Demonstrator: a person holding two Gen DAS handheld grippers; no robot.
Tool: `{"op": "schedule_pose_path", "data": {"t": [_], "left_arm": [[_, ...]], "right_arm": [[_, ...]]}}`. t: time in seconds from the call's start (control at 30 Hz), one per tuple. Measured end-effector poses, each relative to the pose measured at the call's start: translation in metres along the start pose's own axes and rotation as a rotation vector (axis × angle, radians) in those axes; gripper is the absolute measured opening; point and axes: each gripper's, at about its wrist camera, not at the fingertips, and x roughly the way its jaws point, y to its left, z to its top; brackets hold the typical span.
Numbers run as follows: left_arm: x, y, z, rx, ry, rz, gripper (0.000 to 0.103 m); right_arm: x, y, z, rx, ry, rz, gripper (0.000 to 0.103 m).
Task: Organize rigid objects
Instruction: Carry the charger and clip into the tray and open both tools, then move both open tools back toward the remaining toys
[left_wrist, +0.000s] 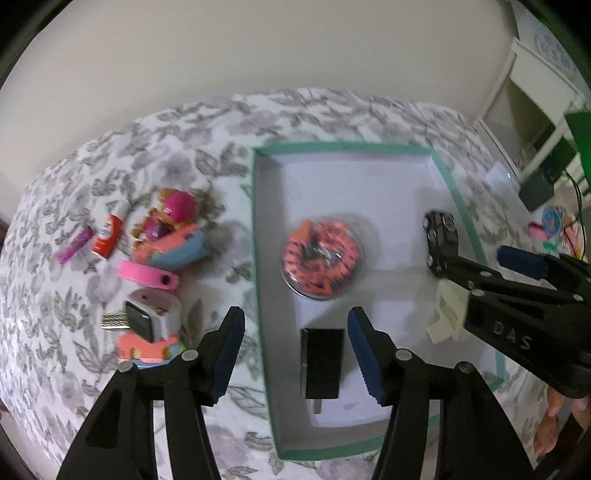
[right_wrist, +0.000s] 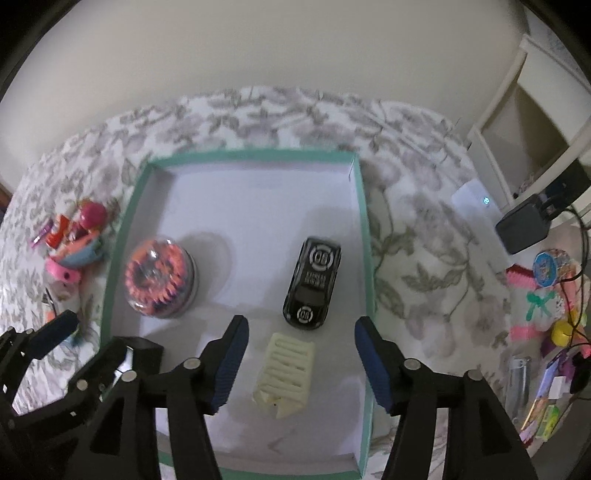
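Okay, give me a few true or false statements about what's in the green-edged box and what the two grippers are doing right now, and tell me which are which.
1. The black toy car lies inside the box. True.
2. The right gripper grips the cream piece. False: its jaws stand open, holding nothing.
3. The clear dome sits outside the box. False: it is inside.
4. The left gripper is open above the black block. True.
5. Pink toys lie on the floral cloth. True.

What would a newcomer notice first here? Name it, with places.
The green-rimmed box on the floral cloth: inside, an orange-and-black coil in a clear dome at its left, a black toy car at its right. A bright toy pile lies left of the box.
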Motion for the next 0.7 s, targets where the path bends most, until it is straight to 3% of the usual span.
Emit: {"op": "schedule_pose_path", "data": {"t": [0.13,0.2,0.23,0.43,0.5,0.7], "left_arm": [[-0.006,0.016,0.004,-0.058,-0.036,0.019,0.063],[-0.008,0.025,0.005,-0.095,-0.05,0.028,0.082],[-0.009,0.031,0.006,-0.116,-0.06,0.034,0.084],[-0.011,0.054,0.008,-0.192,-0.081,0.05,0.085],[-0.011,0.061,0.008,-0.211,-0.082,0.057,0.093],[-0.011,0.08,0.007,-0.257,-0.098,0.085,0.095]], "right_arm": [[-0.007,-0.004,0.002,0.014,-0.036,0.013,0.074],[-0.007,-0.005,0.002,0.02,-0.046,0.014,0.08],[-0.007,-0.006,0.002,0.023,-0.049,0.013,0.084],[-0.009,-0.01,0.002,0.05,-0.079,0.028,0.099],[-0.011,-0.01,0.002,0.054,-0.089,0.028,0.1],[-0.013,-0.007,0.003,0.057,-0.107,0.037,0.103]]}}
